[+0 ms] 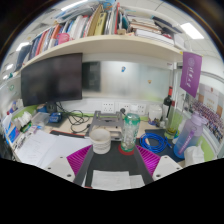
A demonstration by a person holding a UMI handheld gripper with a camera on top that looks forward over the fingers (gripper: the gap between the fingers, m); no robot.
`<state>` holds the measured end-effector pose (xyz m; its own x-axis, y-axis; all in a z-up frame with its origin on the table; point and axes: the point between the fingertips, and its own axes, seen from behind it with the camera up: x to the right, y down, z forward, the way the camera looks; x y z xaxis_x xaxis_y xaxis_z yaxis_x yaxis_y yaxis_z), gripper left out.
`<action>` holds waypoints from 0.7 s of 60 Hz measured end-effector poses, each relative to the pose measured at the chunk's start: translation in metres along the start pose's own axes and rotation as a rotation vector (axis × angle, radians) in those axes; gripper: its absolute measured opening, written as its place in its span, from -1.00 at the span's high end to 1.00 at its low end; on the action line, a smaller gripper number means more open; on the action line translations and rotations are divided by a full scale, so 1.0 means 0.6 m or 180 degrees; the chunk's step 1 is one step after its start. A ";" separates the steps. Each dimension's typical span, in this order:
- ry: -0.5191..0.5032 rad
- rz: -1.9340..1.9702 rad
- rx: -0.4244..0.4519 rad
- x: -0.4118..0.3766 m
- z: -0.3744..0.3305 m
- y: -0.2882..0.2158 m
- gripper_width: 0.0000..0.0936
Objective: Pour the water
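We hold the gripper (pixel 117 165) over a cluttered desk (pixel 50 148), its fingers apart with nothing between them; the magenta pads (pixel 77 157) show on their inner faces. Just beyond the fingertips stands a clear bottle (pixel 130 132) with a green cap, and touching or just left of it sits a white cup (pixel 101 142). A sheet of paper (pixel 117 180) lies between the fingers on the near desk. A blue coil (pixel 153 143) lies to the right of the bottle. Far left, a dark monitor (pixel 52 79) hangs below a shelf (pixel 95 45) of books.
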<state>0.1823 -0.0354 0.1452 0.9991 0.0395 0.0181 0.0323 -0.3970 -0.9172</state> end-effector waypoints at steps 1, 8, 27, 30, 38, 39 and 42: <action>-0.0001 0.0015 0.0022 -0.008 -0.011 -0.007 -0.82; 0.0083 -0.0038 0.0202 -0.050 -0.068 -0.068 -0.85; 0.0215 0.0173 0.0316 -0.112 -0.139 -0.154 -0.84; 0.0228 0.0187 0.0314 -0.117 -0.145 -0.158 -0.84; 0.0221 0.0200 0.0242 -0.131 -0.149 -0.143 -0.84; 0.0220 0.0198 0.0228 -0.132 -0.149 -0.140 -0.83; 0.0233 0.0189 0.0204 -0.133 -0.149 -0.132 -0.83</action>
<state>0.1029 -0.0892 0.2523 0.9987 -0.0503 -0.0100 -0.0264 -0.3370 -0.9411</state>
